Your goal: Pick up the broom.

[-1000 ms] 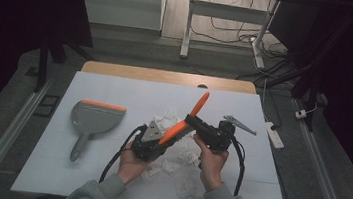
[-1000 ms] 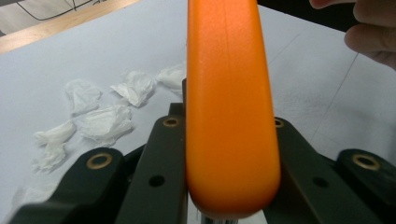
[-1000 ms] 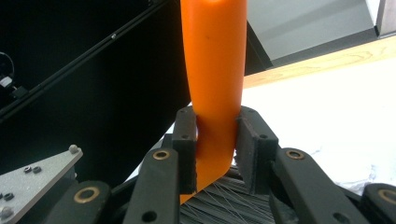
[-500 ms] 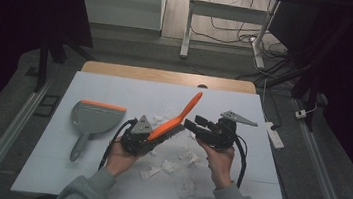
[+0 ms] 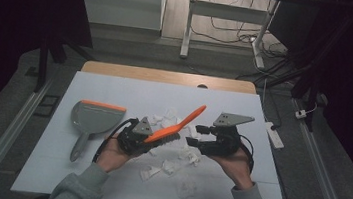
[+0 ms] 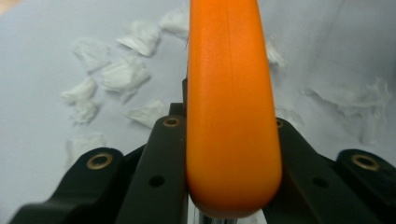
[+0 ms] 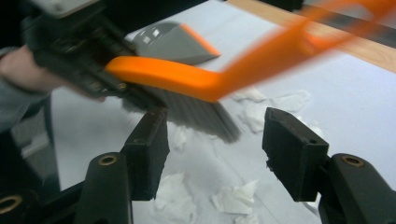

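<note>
An orange hand brush with grey bristles is held above the white table sheet, its handle slanting up to the right. My left gripper is shut on the brush head end; in the left gripper view the orange body sits between the two black jaws. My right gripper hovers just right of the bristles, open, with nothing between its jaws. Several torn white paper scraps lie on the sheet under and around both grippers. A grey dustpan with an orange lip lies to the left.
The wooden table edge runs along the far side. A white power strip rests at the right edge of the sheet. Metal rails flank the table on the floor. The dustpan appears behind the brush in the right gripper view.
Both hands have moved slightly apart and farther up the table. The right gripper has come away from the brush handle toward the right. The brush stays in the left gripper, tilted lower.
</note>
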Demonstrator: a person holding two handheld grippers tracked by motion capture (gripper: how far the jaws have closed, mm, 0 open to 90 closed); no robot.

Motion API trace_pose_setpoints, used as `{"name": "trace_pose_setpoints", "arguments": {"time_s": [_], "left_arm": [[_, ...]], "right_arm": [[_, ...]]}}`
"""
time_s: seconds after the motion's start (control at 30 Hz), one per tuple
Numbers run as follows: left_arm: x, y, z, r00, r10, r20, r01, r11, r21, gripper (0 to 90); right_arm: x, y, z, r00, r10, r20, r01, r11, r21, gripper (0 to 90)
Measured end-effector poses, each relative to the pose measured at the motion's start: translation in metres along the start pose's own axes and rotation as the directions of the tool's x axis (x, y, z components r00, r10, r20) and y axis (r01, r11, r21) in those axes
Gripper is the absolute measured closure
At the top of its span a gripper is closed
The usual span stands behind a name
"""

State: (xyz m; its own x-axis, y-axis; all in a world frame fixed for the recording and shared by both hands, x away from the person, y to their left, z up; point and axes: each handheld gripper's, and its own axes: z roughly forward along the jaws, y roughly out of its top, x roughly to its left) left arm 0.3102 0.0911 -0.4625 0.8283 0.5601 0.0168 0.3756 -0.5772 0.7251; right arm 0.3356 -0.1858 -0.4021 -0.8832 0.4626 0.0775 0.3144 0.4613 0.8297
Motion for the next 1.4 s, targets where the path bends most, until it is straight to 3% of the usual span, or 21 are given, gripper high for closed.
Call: {"name": "trace_pose_setpoints", "arguments": {"time_s": [0.03, 0.1, 0.2, 0.27, 0.4, 0.57, 0.73, 0.8, 0.9, 1.0, 1.07, 1.13, 1.33, 1.4], "left_arm": [[-0.002, 0.0, 0.002, 1.0, 0.0, 0.008, 0.0, 1.0, 0.003, 79.8], [-0.004, 0.002, 0.003, 0.9991, 0.037, 0.021, -0.038, 0.9983, 0.044, 79.8], [-0.007, 0.004, 0.006, 0.9966, 0.075, 0.034, -0.078, 0.9935, 0.083, 79.8], [-0.009, 0.005, 0.008, 0.9951, 0.092, 0.035, -0.095, 0.9905, 0.099, 79.8], [-0.018, 0.01, 0.007, 0.9878, 0.153, 0.027, -0.155, 0.9804, 0.121, 79.8], [-0.026, 0.014, 0.008, 0.9792, 0.199, 0.039, -0.203, 0.9689, 0.142, 79.8], [-0.03, 0.015, 0.011, 0.9723, 0.226, 0.057, -0.233, 0.9602, 0.154, 79.8], [-0.032, 0.016, 0.011, 0.9694, 0.237, 0.065, -0.244, 0.957, 0.157, 79.8], [-0.034, 0.018, 0.012, 0.9659, 0.248, 0.074, -0.257, 0.9539, 0.155, 79.8], [-0.037, 0.019, 0.012, 0.9593, 0.27, 0.082, -0.28, 0.9465, 0.16, 79.8], [-0.036, 0.018, 0.012, 0.9567, 0.278, 0.086, -0.289, 0.9445, 0.157, 79.7], [-0.034, 0.018, 0.01, 0.9563, 0.277, 0.095, -0.288, 0.9458, 0.149, 79.4], [-0.03, 0.017, 0.007, 0.9555, 0.271, 0.116, -0.285, 0.9507, 0.123, 78.6], [-0.03, 0.016, 0.006, 0.955, 0.279, 0.101, -0.29, 0.9502, 0.115, 77.6]], "right_arm": [[0.002, 0.001, 0.001, 0.9997, -0.024, 0.007, 0.024, 1.0, 0.011, 40.5], [0.005, 0.002, 0.003, 0.9989, -0.043, 0.017, 0.042, 0.999, 0.03, 40.5], [0.013, 0.007, 0.005, 0.9926, -0.112, 0.048, 0.108, 0.992, 0.07, 40.4], [0.019, 0.009, 0.005, 0.9884, -0.146, 0.043, 0.141, 0.986, 0.088, 39.5], [0.026, 0.012, 0.012, 0.973, -0.228, 0.035, 0.221, 0.964, 0.15, 38.0], [0.031, 0.009, 0.026, 0.9582, -0.286, -0.004, 0.28, 0.934, 0.224, 36.3], [0.031, 0.005, 0.035, 0.9552, -0.295, -0.027, 0.29, 0.916, 0.278, 36.3], [0.031, 0.003, 0.039, 0.9517, -0.305, -0.035, 0.301, 0.904, 0.303, 38.3], [0.033, 0.0, 0.046, 0.937, -0.345, -0.057, 0.342, 0.873, 0.347, 42.7], [0.037, -0.002, 0.052, 0.9186, -0.391, -0.06, 0.384, 0.845, 0.374, 53.5], [0.038, -0.003, 0.052, 0.9108, -0.405, -0.08, 0.404, 0.834, 0.376, 56.1], [0.038, -0.003, 0.051, 0.9137, -0.397, -0.087, 0.399, 0.838, 0.373, 57.3], [0.038, -0.002, 0.048, 0.908, -0.405, -0.105, 0.415, 0.837, 0.357, 59.8], [0.039, -0.003, 0.047, 0.9015, -0.417, -0.116, 0.429, 0.827, 0.363, 61.6]]}}
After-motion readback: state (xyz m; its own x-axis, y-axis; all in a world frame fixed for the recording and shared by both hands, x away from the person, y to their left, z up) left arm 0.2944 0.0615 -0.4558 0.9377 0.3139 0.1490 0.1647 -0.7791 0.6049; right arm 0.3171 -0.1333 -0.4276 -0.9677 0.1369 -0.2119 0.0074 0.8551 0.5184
